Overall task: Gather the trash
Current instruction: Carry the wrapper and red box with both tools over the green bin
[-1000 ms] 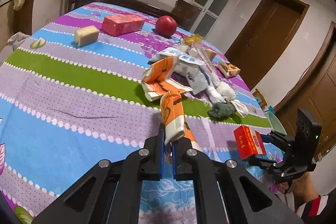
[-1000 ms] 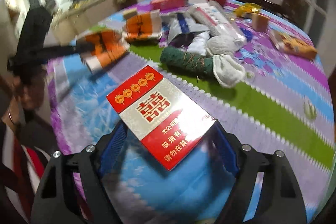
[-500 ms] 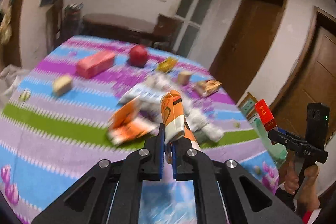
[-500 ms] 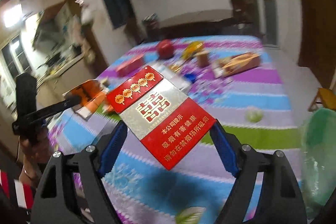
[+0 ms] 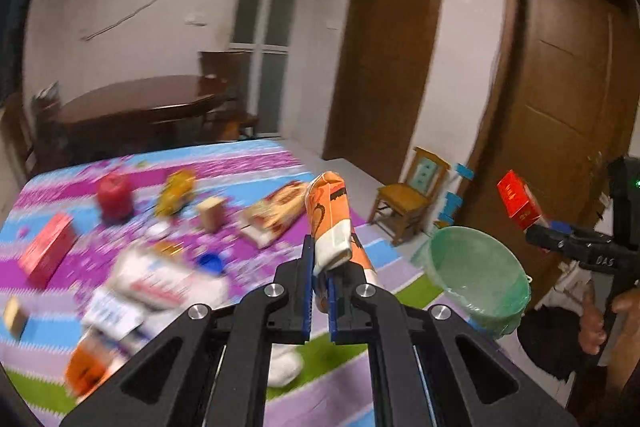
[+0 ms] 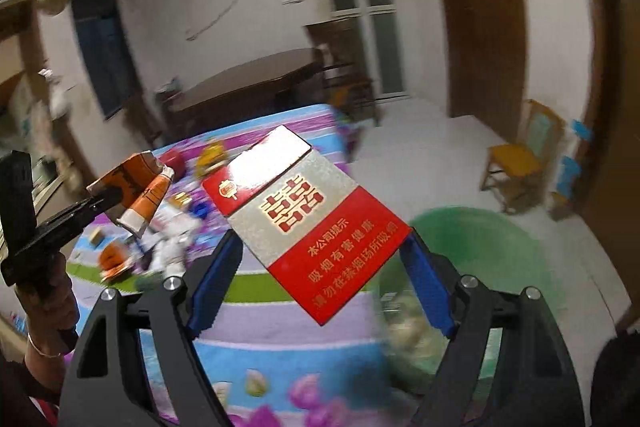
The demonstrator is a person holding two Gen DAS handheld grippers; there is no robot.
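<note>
My left gripper [image 5: 319,269] is shut on a crumpled orange and white carton [image 5: 330,219], held up above the striped tablecloth [image 5: 256,163]. My right gripper [image 6: 320,263] is shut on a red and silver cigarette box [image 6: 308,219], tilted between the blue pads. In the left wrist view that box [image 5: 520,201] hangs to the right of the table, above and beyond a green-lined bin [image 5: 476,275]. The right wrist view shows the bin [image 6: 480,267] just right of the box, and the carton [image 6: 136,191] at far left.
Litter lies on the table: a red box [image 5: 48,251], a red round thing [image 5: 114,193], a yellow wrapper [image 5: 176,191], a snack bag [image 5: 276,215], white packets [image 5: 160,287]. A small wooden chair [image 5: 408,203] stands by brown doors [image 5: 560,99]. A dark table [image 5: 136,107] stands behind.
Both grippers have risen and swung right, away from the pile on the table and towards the green bin. Each keeps its piece of trash, and the bin has come into view.
</note>
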